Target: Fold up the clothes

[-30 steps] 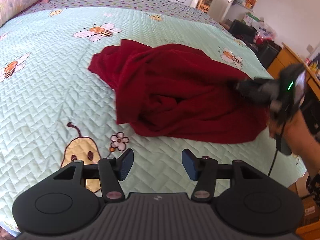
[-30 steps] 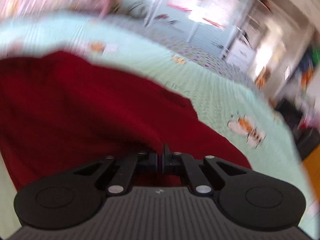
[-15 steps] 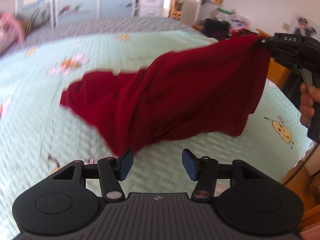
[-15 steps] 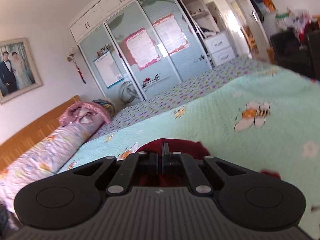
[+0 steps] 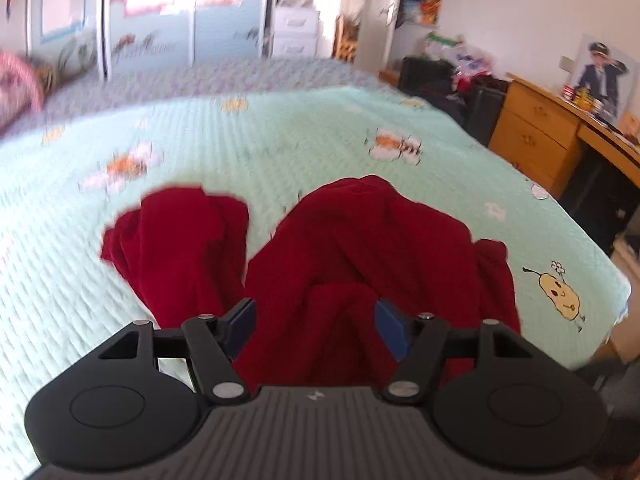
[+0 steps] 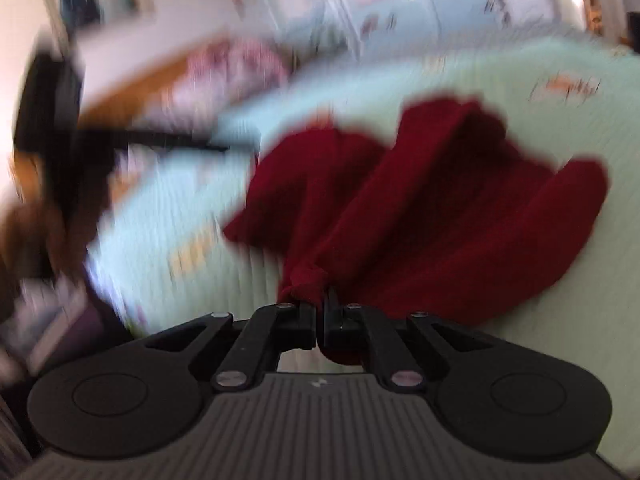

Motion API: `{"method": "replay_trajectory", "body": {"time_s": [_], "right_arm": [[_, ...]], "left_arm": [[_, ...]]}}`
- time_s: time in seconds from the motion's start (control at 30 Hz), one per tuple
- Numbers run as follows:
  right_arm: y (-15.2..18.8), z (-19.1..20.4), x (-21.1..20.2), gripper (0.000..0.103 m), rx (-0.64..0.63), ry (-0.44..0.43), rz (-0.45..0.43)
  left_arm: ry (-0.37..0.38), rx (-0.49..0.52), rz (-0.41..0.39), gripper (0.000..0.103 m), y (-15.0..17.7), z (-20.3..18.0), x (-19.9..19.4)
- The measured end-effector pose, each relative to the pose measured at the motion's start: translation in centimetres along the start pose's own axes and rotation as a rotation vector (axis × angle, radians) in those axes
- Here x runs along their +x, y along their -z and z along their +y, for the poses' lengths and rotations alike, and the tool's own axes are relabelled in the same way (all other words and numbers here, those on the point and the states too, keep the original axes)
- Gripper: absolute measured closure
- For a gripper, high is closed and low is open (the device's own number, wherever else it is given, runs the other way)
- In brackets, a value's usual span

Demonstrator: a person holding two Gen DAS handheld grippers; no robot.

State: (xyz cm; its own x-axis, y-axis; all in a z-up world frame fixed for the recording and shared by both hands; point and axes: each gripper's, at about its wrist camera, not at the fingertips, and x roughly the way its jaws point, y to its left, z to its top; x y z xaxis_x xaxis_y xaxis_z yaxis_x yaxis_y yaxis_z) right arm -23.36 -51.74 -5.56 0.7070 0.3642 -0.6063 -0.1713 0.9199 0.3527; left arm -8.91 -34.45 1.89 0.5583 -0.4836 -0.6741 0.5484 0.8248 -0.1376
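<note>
Right claw [image 6: 320, 312] opening, red garment [image 6: 420, 208] bunched between pads, spreading ahead

Black ribbed claw [image 5: 316, 326] body, blue pads [image 5: 390, 334], silver pivot screws

I'm in a bedroom of a home. A wide bed fills the near ground, covered by a pale mint-green quilted bedspread [image 5: 248, 148] stitched with cartoon bees and a yellow pear face. Beyond its far edge stands a tall wardrobe with pale blue sliding doors [image 5: 152, 12], papers stuck to the panels. Right of that sits a white chest of drawers [image 5: 298, 34]. Along the right wall runs an orange-brown wooden desk with drawers [image 5: 536, 128], a photograph of a child in a dark uniform [image 5: 600, 76] propped on top. At the far left lies a pink floral pillow [image 5: 18, 92].
</note>
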Motion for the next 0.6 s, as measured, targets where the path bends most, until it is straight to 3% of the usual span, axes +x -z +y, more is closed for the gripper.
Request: {"method": "replay_trajectory", "body": {"time_s": [0.07,0.2,0.3,0.43,0.6], "right_arm": [[0.2,-0.5,0.2,0.09,0.025,0.006,0.02],[-0.2,-2.4,-2.4,0.06,0.129,-0.047,-0.027],[0.0,-4.3,-5.0,0.047,0.211,-0.079,-0.108],[0.9,-7.7,-7.8,0.044,0.402,-0.092,-0.239],[2.4,-9.6,-8.8,0.044,0.497,-0.02,-0.283]], "left_arm": [[0.013,-0.01,0.011,0.035,-0.5,-0.4,0.9],[0.018,-0.027,0.009,0.035,-2.0,-1.5,2.8],[0.03,-0.083,0.008,0.035,-3.1,-1.3,4.5],[0.015,-0.125,0.036,0.035,-5.0,-1.0,7.5],[0.067,-0.293,0.133,0.035,-6.9,1.5,11.9]]}}
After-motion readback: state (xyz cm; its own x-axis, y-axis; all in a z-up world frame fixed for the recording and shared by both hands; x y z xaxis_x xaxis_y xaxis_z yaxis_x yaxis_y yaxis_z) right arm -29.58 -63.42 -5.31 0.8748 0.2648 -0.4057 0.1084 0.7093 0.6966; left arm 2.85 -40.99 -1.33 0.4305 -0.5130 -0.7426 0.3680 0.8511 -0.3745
